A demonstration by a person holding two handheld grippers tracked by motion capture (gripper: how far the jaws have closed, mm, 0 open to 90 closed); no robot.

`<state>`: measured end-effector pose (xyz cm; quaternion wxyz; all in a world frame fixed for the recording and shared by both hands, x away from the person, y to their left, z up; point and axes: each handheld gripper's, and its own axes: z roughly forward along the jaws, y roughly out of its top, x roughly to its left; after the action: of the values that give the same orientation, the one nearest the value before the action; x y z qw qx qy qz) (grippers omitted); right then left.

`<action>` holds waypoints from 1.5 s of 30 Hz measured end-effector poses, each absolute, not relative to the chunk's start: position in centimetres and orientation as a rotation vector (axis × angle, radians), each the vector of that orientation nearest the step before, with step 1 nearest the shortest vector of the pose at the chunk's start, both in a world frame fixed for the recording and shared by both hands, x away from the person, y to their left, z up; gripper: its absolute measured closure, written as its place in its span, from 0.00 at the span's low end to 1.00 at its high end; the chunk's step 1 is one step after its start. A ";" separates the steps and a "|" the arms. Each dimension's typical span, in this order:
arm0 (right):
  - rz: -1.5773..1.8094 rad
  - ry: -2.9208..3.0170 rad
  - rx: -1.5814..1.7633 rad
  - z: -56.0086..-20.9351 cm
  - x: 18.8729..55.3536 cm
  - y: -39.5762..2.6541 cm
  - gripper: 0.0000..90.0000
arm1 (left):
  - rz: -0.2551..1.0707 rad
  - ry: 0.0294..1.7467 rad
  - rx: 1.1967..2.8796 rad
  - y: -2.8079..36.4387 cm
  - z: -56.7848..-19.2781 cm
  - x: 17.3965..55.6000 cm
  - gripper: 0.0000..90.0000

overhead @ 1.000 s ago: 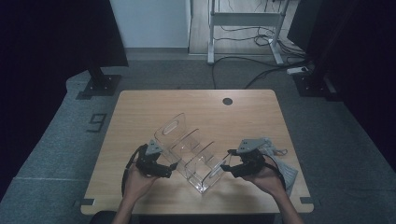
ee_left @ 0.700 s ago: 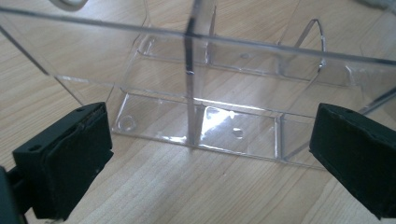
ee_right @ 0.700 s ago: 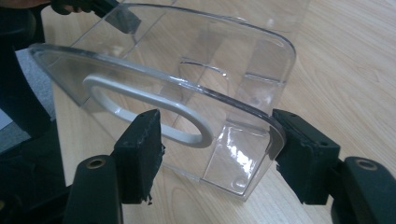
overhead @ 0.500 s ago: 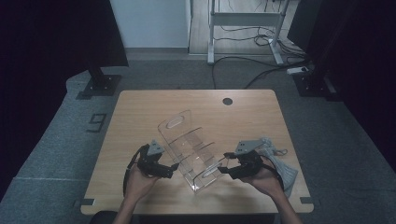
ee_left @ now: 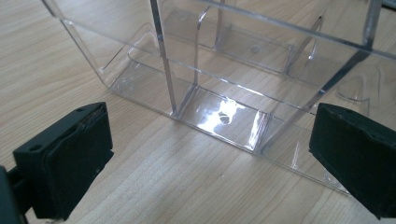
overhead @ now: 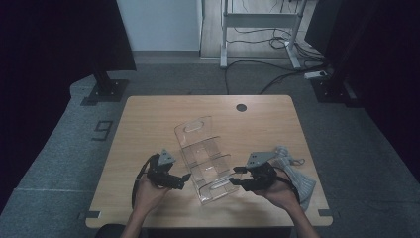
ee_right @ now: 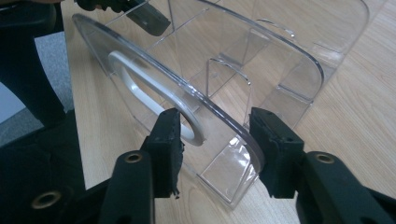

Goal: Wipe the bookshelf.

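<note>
A clear acrylic rack (overhead: 205, 158) with several dividers lies on the wooden table (overhead: 148, 124), its end panel with a handle slot (ee_right: 154, 91) nearest the person. My left gripper (overhead: 185, 179) rests at the rack's left side, and its black jaws (ee_left: 212, 123) stand wide open in front of the rack's base (ee_left: 224, 116) without touching it. My right gripper (overhead: 236, 176) is at the rack's near right corner. Its jaws (ee_right: 215, 130) have just been closing and straddle the edge of the slotted end panel, with gaps still visible at the pads.
A grey cloth-like bundle (overhead: 297, 173) lies on the table right of the right hand. A round cable hole (overhead: 241, 107) sits near the table's far edge. Dark stands and a metal desk frame (overhead: 257, 29) are on the floor beyond.
The right gripper's jaws have narrowed around the rack's near end panel. The left gripper has stayed where it was, and the rack has barely shifted.
</note>
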<state>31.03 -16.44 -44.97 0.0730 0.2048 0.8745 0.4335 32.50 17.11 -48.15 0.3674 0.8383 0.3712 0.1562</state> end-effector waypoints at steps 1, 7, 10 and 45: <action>1.302 2.629 0.612 -45.0 31.0 -16.4 0.63 | 0.398 0.954 2.154 17.1 -48.2 32.5 0.00; 1.291 2.635 0.596 -45.0 31.0 -16.5 0.66 | 0.383 0.954 2.144 17.3 -48.1 32.6 0.00; 1.280 2.635 0.578 -45.0 30.8 -16.4 0.67 | 0.382 0.960 2.139 17.4 -48.1 32.6 0.00; 1.285 2.683 0.467 -44.8 30.2 -16.1 0.90 | 0.370 0.955 2.163 17.4 -48.3 32.6 0.00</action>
<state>30.19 -16.10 -44.84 0.0648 0.1549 0.8891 0.4259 32.62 17.40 -48.32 0.3654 0.8412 0.3716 0.1439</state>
